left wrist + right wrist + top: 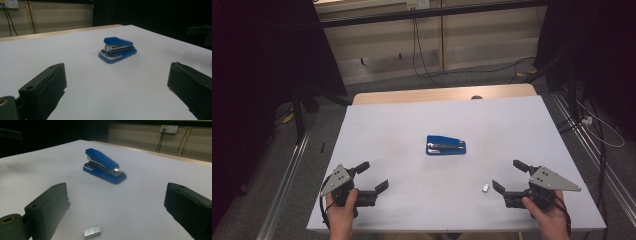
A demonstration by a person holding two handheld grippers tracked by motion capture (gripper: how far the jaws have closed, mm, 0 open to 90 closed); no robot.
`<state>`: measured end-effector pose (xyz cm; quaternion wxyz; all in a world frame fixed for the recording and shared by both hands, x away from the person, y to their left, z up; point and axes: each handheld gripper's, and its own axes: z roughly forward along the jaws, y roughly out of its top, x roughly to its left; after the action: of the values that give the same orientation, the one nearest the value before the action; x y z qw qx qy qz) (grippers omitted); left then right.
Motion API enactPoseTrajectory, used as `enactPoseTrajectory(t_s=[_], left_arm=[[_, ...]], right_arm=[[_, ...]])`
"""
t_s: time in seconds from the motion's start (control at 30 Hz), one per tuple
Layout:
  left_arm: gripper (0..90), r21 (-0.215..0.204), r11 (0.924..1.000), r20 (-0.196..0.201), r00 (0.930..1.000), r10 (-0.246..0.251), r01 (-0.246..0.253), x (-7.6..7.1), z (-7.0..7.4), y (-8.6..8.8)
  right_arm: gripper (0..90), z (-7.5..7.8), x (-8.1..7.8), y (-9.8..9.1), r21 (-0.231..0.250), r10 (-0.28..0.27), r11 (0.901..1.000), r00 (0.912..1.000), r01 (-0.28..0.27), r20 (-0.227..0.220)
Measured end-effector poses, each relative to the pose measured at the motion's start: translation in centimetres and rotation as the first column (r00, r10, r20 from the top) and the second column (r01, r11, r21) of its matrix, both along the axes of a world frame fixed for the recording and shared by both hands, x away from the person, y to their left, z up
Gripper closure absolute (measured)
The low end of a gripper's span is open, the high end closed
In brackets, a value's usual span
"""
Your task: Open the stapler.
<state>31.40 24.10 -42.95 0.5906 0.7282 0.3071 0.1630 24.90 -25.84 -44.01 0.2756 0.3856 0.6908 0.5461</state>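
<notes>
High view first: a broad white rectangular counter (412,125) with a pale wooden strip along its far edge carries everything, and a person's forearms come in from the near edge, one hand on each tool. At the near left corner sit the left tongs (373,176), black with a grey three-cornered plate on top, jaws spread wide with nothing between them. At the near right corner sit the right tongs (508,175), built the same way, also gaping wide and empty. Both aim inward and away from the person, toward the middle of the counter.

Next in size is the small blue plastic stapler with a chrome magazine (446,145), lying flat on its base near the centre of the counter, well apart from both tongs. Its long axis runs roughly left to right across the counter. In the left gripper view the stapler (117,50) stands ahead and between the two black jaws, one end turned toward the camera; in the right gripper view it (104,166) lies ahead and slightly left of centre, seen more along its flank.

Smallest is a short silver block of metal staples (485,188), resting on the counter just beside the right tongs, on their inner side; in the right gripper view the block (92,231) lies close in front, between the jaws but untouched. The right hand is plainly nearer to it, so the staples look like that side's pick, while the stapler lies about equally far from either hand.
</notes>
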Motion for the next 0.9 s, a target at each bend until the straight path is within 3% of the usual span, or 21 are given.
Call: enactPoseTrajectory(t_s=[0.3, 0.37, 0.5, 0.9], left_arm=[[2.4, 0.025, 0.9989, -0.021, 0.999, -0.04, 0.041, 0.7, -0.2, -1.0], [2.4, 0.03, 0.9982, -0.02, 0.9985, -0.05, 0.051, 0.9, -0.2, -1.2], [2.4, 0.027, 0.9983, -0.031, 0.9982, -0.052, 0.053, 1.1, -0.2, -1.5], [2.3, 0.008, 0.9985, -0.051, 0.9973, -0.053, 0.053, 2.5, 0.4, -2.6]], right_arm=[[4.3, 0.0, 0.0, -0.3, 0.002, 0.0, 1.0, 0.9999, 0.0, -0.017], [4.2, 0.1, 0.1, -0.3, -0.019, 0.004, 0.9998, 0.9998, -0.004, -0.017], [4.1, 0.3, 0.3, -0.4, -0.049, -0.002, 0.9988, 1.0, 0.002, -0.006], [4.0, 1.0, 1.7, -0.1, -0.054, -0.009, 0.9985, 0.9999, 0.008, -0.012]])
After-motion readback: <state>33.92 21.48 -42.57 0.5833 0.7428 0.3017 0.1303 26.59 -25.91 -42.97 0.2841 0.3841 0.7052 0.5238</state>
